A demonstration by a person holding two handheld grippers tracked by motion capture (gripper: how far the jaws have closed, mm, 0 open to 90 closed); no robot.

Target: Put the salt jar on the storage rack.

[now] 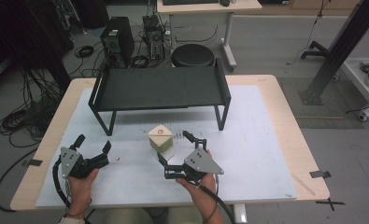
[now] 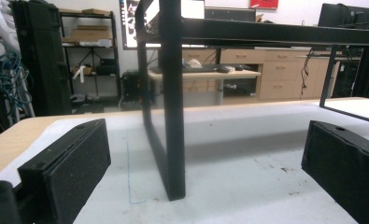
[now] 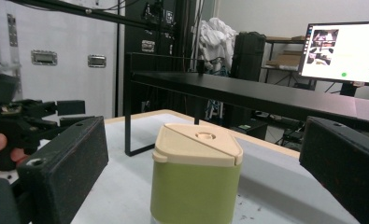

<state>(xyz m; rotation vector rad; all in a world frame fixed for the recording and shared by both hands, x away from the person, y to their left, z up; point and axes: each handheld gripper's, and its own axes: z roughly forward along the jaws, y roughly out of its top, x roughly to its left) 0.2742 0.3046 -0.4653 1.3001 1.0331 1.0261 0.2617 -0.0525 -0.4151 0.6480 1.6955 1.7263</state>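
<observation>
A small green container (image 1: 161,140) with a beige lid stands on the white mat, just in front of the black rack (image 1: 159,88). My right gripper (image 1: 173,146) is open beside it, its jaws reaching toward it from the near right. In the right gripper view the container (image 3: 196,182) stands upright between the two black pads (image 3: 65,158), with gaps on both sides. My left gripper (image 1: 94,143) is open at the near left with nothing between its jaws. In the left gripper view it (image 2: 205,163) faces the rack's front left leg (image 2: 173,116).
The white mat (image 1: 257,140) covers most of the wooden table (image 1: 294,135). The low rack spans the table's far half, with room under it. On the floor behind are a round stool (image 1: 192,55), a computer tower (image 1: 117,39) and cables (image 1: 23,116).
</observation>
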